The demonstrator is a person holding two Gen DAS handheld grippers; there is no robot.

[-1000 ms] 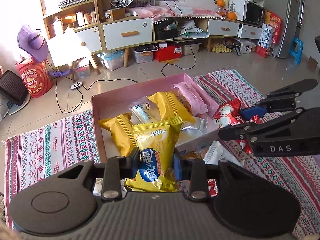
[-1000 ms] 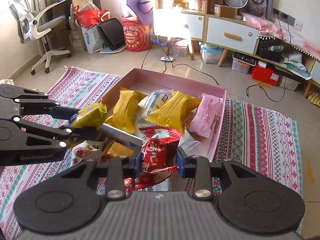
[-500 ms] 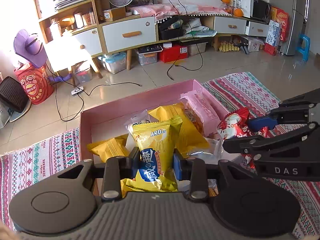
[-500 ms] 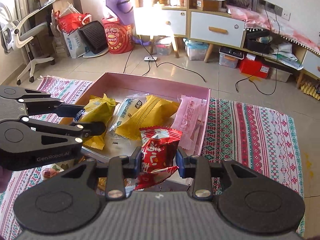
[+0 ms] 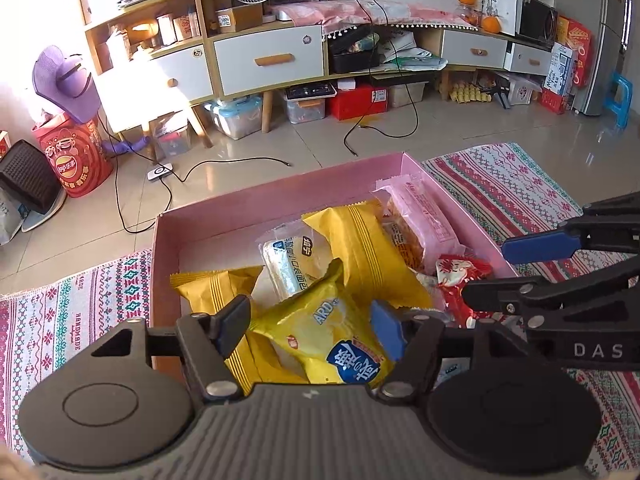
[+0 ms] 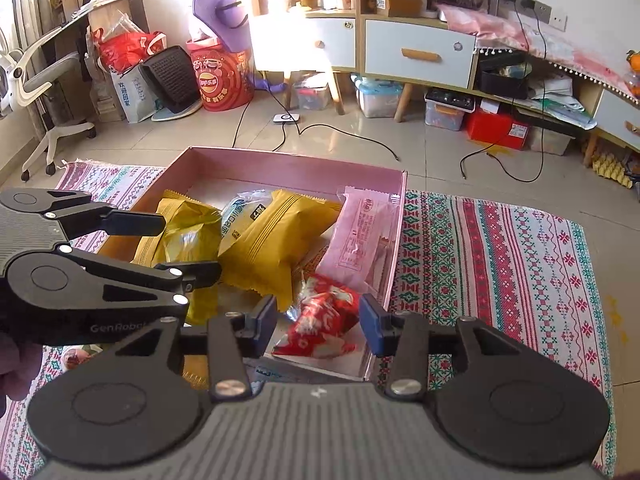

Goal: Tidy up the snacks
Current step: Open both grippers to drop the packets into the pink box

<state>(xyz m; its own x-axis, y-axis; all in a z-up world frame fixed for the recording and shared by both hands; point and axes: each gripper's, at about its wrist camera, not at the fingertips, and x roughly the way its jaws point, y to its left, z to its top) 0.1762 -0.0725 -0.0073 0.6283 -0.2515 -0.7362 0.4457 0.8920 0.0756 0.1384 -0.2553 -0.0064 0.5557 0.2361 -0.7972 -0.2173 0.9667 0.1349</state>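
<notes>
A pink box (image 5: 256,204) on the rug holds several snack packets: yellow ones, a pink one (image 5: 424,220) and a clear blue-white one. My left gripper (image 5: 310,320) hangs over the box's near side with its jaws opening. A yellow chip bag with a blue label (image 5: 320,332) lies tilted between them, free of the pads. My right gripper (image 6: 318,318) is over the box's (image 6: 304,168) near right corner, jaws opening too. A red packet (image 6: 320,320) rests on the box floor between its fingers, with a gap on both sides.
The patterned rug (image 6: 500,260) stretches right of the box. Cables (image 6: 360,140) and a white puck trail over the tiles behind it. Low cabinets (image 5: 272,60), a red Lay's tub (image 5: 76,160) and an office chair (image 6: 44,92) stand further back. A loose snack (image 6: 72,356) lies near left on the rug.
Both grippers held their packets shut and moved in over the box. Now both jaws have spread; the yellow bag has tipped over and the red packet has dropped into the box.
</notes>
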